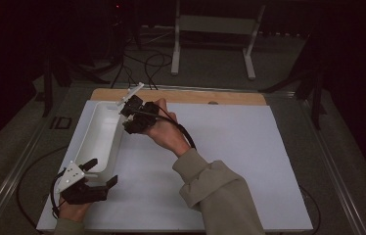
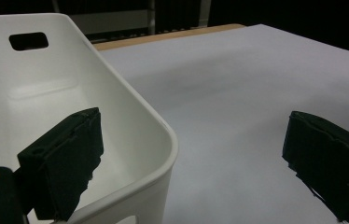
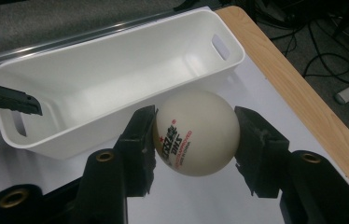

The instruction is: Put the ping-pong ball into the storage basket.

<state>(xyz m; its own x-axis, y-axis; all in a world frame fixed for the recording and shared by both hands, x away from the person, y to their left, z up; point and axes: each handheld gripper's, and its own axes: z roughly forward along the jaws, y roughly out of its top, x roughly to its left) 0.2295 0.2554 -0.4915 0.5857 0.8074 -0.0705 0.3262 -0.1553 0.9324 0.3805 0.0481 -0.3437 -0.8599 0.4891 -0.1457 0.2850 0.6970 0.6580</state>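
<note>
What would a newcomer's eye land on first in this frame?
Probably the white ping-pong ball with red and black print, pinched in the right claw beside the long white bin. Next, the left claw, open at the bin's near corner, one jaw inside the rim and one over the white table.

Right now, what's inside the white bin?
The white bin looks empty where its floor shows, apart from one jaw of the left gripper dipping inside. The near wall hides some floor.
</note>
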